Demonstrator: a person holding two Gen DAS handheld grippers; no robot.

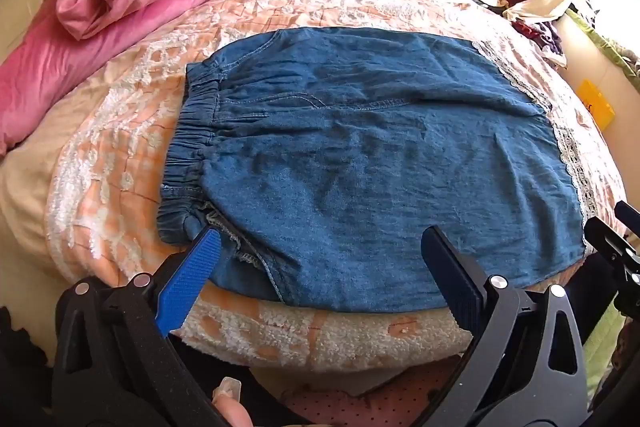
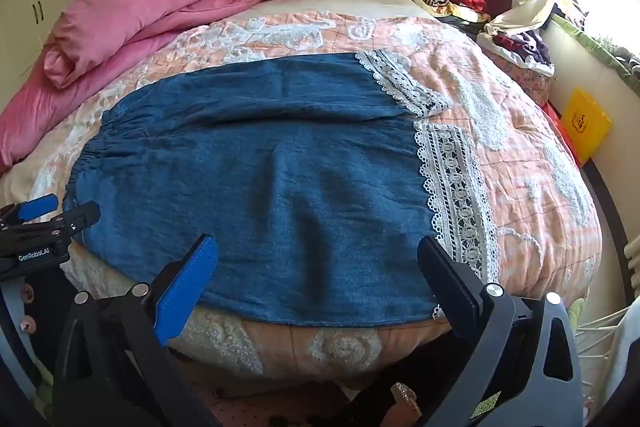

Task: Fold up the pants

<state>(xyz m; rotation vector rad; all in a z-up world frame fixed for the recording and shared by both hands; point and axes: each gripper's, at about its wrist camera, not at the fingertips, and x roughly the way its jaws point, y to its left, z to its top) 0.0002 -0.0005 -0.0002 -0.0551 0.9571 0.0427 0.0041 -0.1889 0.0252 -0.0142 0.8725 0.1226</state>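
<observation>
Left tool (image 1: 320, 259) tilted steeply down, jaws spread wide, nothing between the pads, hovering over the near edge of the pants (image 1: 360, 155) at the waistband end. Right tool (image 2: 318, 267) same downward tilt, jaws wide apart and empty, over the pants' near edge at the lace-hem end. A fingertip (image 1: 230, 403) shows behind the left tool.

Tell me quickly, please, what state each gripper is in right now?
Left gripper: open, holding nothing, over the denim pants.
Right gripper: open, holding nothing, over the same pants.
</observation>
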